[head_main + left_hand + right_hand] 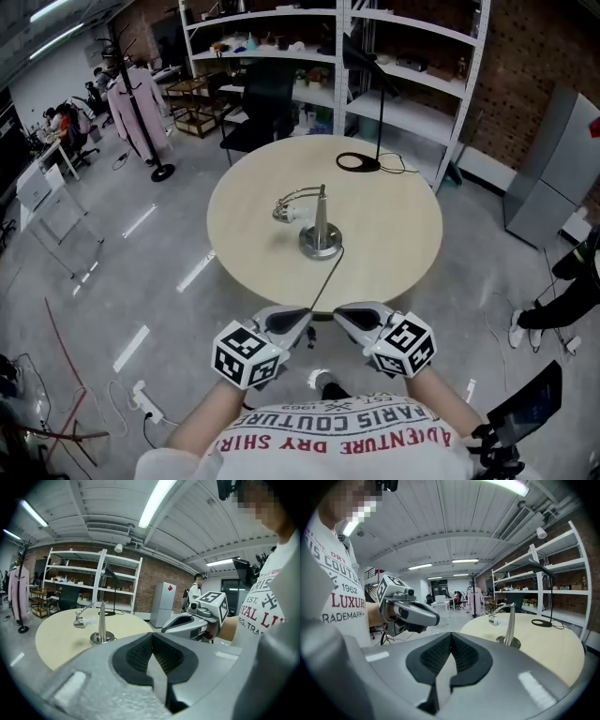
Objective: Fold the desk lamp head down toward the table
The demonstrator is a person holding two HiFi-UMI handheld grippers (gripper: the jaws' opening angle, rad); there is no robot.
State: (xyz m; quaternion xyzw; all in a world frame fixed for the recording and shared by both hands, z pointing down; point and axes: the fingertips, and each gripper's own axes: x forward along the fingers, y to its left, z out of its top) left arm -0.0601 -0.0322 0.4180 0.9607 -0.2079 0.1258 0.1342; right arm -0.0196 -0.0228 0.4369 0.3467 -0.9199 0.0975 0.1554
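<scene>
Head view: my left hand-held gripper and right hand-held gripper closed, empty, at 6 o'clock off the worktop. Desk lamp mid-worktop, head hanging low at 9 o'clock of its post. Judged: not engaged; next I reach in over the cord. Black lamp at 12 o'clock, well apart

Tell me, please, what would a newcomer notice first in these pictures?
A small silver desk lamp stands near the middle of a pale round table, its neck curving over to one side. Nearest the camera, the left gripper and right gripper, both shut and empty, are held side by side off the table's near edge.
</scene>
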